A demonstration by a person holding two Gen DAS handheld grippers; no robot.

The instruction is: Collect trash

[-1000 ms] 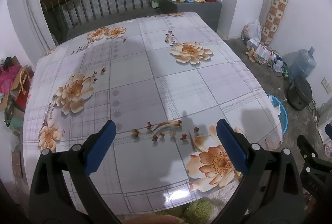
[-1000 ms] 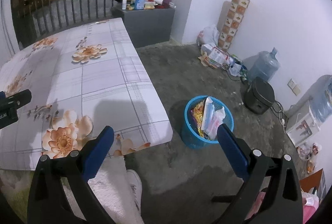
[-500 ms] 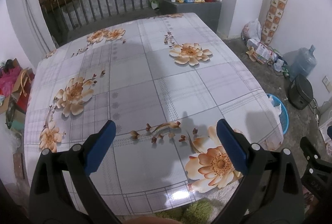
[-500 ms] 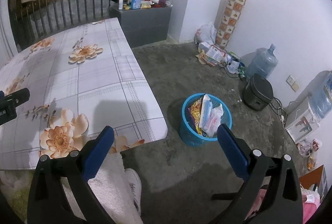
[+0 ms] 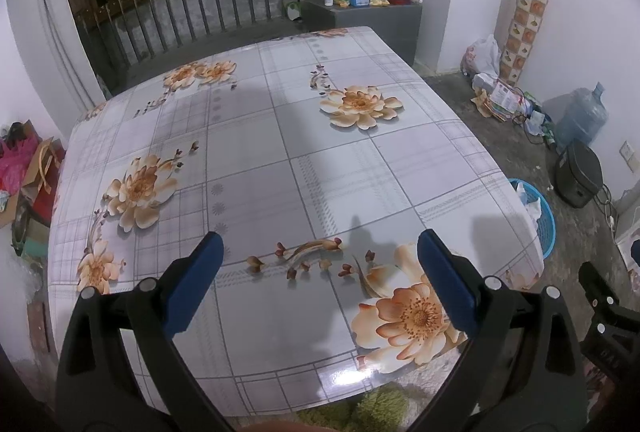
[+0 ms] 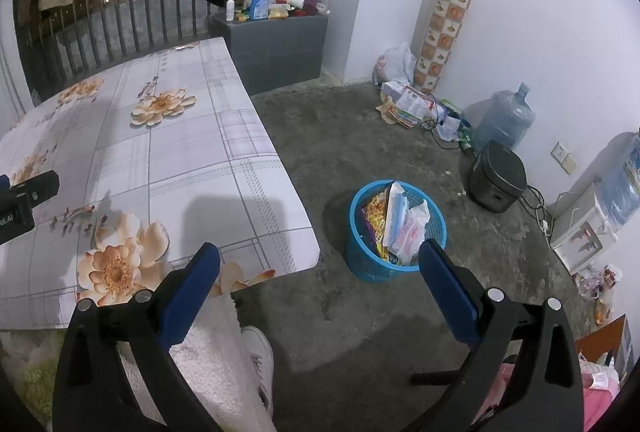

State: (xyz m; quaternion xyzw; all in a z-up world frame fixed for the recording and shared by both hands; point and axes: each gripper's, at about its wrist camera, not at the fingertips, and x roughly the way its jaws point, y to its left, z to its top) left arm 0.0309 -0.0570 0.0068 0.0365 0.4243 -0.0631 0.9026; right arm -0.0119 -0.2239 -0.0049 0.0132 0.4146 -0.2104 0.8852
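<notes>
A blue plastic waste basket (image 6: 362, 260) stands on the concrete floor right of the table, holding wrappers and plastic bags (image 6: 402, 224). Its rim shows past the table edge in the left wrist view (image 5: 546, 220). My left gripper (image 5: 320, 248) is open and empty, held above the near part of the flowered tablecloth (image 5: 260, 160). My right gripper (image 6: 320, 260) is open and empty, held above the floor between the table corner (image 6: 308, 244) and the basket. No trash shows on the tabletop.
A grey cabinet (image 6: 276, 44) with bottles stands at the back by the railing. A water jug (image 6: 504, 120), a dark rice cooker (image 6: 496, 180), papers and bags line the right wall. A person's white shoe (image 6: 258, 352) is below.
Both grippers have risen and drawn back slightly, so the table and basket look a little farther away. Both stay open and empty.
</notes>
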